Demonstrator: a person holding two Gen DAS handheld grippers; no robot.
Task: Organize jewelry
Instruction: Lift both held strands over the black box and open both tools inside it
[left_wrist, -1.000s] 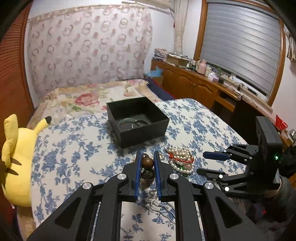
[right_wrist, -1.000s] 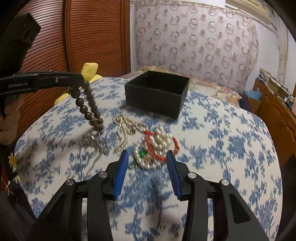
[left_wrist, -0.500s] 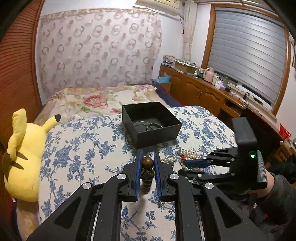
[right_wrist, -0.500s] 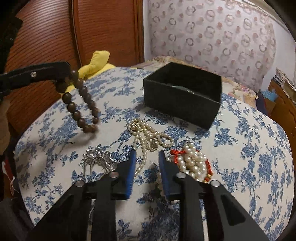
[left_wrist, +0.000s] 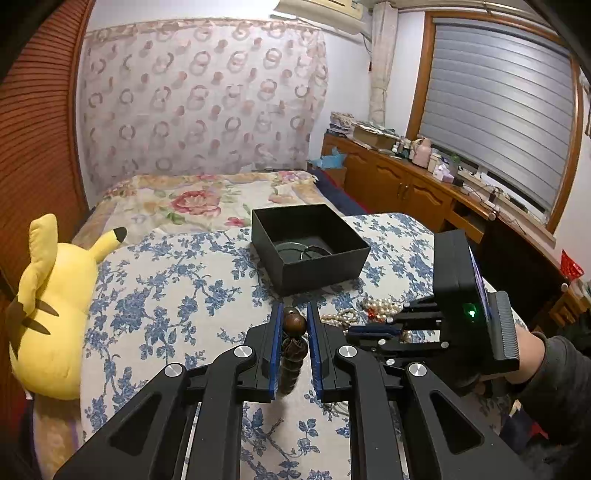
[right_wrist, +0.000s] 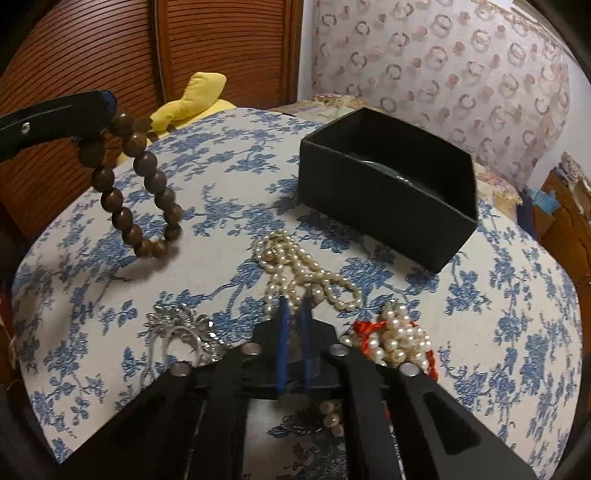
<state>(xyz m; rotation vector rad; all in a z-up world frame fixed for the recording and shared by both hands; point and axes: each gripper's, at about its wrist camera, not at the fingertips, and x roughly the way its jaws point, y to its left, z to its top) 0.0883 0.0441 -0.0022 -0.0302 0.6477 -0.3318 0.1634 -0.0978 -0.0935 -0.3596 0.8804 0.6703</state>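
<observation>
A: The left gripper (left_wrist: 294, 323) is clamped on the wooden bracelet (right_wrist: 142, 192), which hangs off the cloth (right_wrist: 229, 177) as a loop. What's the clean way to finish?

B: I'd carry it level over the box (left_wrist: 308, 247), centre the loop above the opening, lower until the bottom beads are below the rim, then let go. Dropping from high up risks beads catching the near wall and the loop draping over the edge.

A: And the right gripper (right_wrist: 293, 306)?

B: Its jaws are nearly shut, with only a narrow slit between them, tips right at the pearl strand (right_wrist: 303, 269) on the cloth. Whether a pearl is actually pinched I can't tell; the tips hide it.

A: Anything in the way?

B: Seen from the left camera, the right gripper sits low, just right of the left one's line to the box, so the two could bump if both head there together. One at a time seems safer. The box already holds some thin rings or bangles, hard to make out.

A: What else is lying about?

B: A pearl-and-red bundle (right_wrist: 399, 339) and a silver piece (right_wrist: 184, 328) by the right gripper, apart from the box. A yellow plush (left_wrist: 51, 306) sits at the cloth's left edge, clear of the route.
</observation>
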